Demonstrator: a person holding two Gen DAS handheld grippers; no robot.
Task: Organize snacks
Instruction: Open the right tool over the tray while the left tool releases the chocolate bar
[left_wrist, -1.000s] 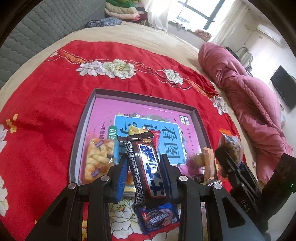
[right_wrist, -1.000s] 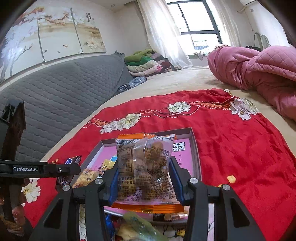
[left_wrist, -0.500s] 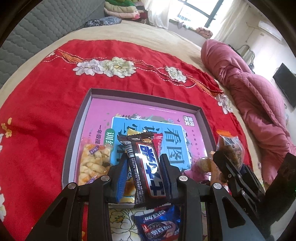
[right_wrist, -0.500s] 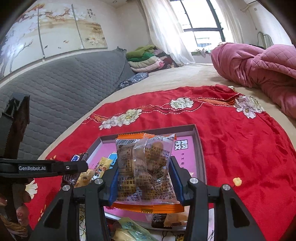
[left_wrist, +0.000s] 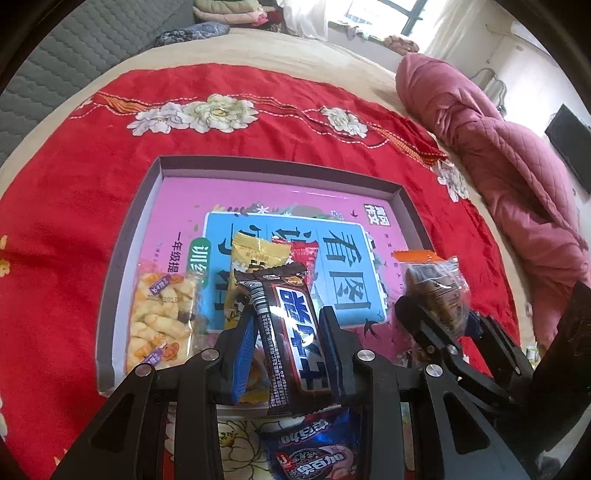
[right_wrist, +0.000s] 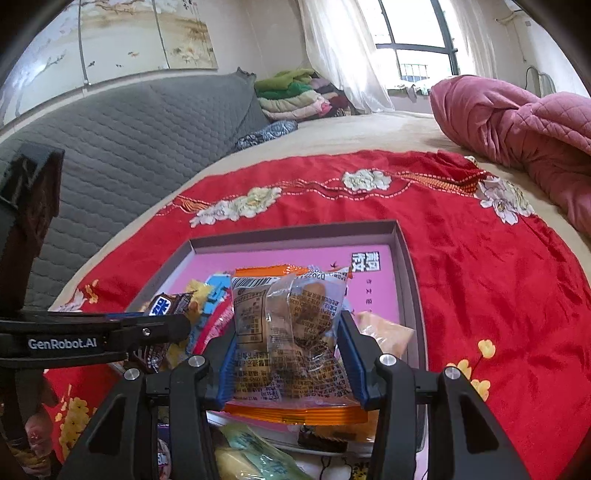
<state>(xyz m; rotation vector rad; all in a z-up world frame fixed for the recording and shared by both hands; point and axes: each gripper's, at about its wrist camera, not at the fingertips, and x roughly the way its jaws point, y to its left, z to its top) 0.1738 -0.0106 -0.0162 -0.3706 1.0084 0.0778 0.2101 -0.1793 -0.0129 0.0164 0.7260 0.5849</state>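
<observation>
1. Advancing over the tray, the left tool is clenched on a chocolate bar; a second ago it hung nearer the tray's front edge.
2. Right tool grips a clear biscuit packet above the tray's right half, likewise carried forward.
3. Puffed-corn bag and yellow packet already lie inside.
4. Blue wrapper remains on the red cloth, probably awaiting pickup.
5. Both items look ready for release.
</observation>
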